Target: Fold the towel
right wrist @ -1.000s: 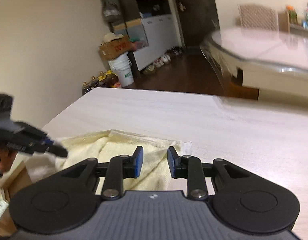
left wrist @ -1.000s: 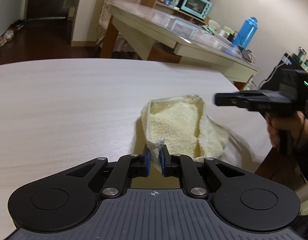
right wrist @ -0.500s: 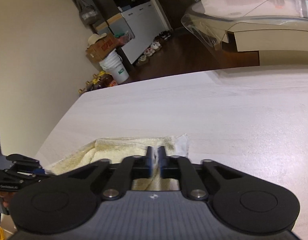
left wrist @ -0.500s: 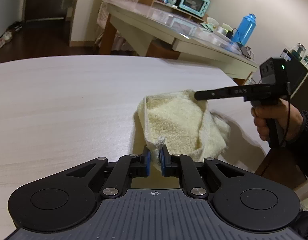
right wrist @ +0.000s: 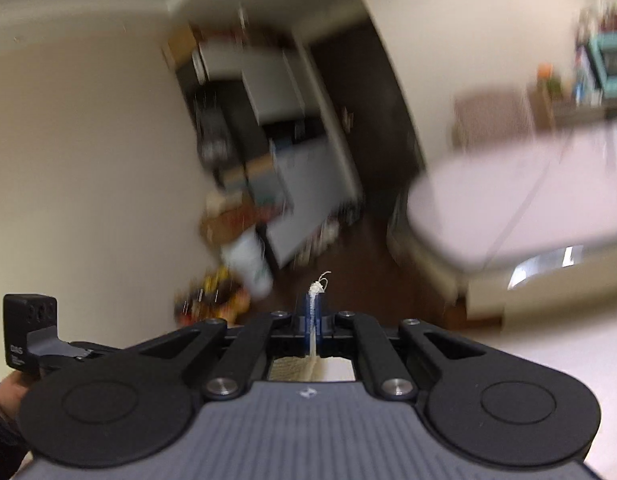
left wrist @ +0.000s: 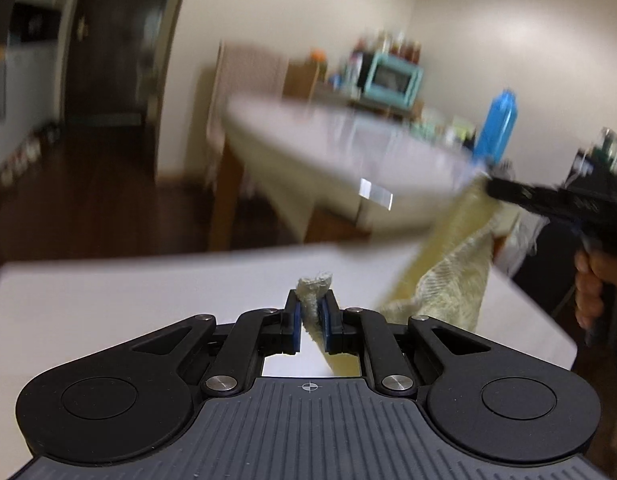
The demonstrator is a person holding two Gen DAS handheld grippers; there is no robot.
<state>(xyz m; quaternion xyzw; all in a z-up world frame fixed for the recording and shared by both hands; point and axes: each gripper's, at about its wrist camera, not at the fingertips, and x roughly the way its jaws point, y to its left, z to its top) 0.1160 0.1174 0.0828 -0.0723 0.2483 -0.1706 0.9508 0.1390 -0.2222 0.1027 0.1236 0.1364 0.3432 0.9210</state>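
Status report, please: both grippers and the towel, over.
Left gripper shut on towel. Right gripper shut on another corner. Towel lifted, hanging above table. Nothing in the way.

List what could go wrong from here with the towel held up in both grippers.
1. The right gripper pinches only a thin corner of the towel, with loose threads poking out; it may slip free.
2. The left gripper also holds just a small bunched tip, so a hard tug might pull it out.
3. Both views are motion-blurred; at this speed the hanging cloth may land crumpled on the table.
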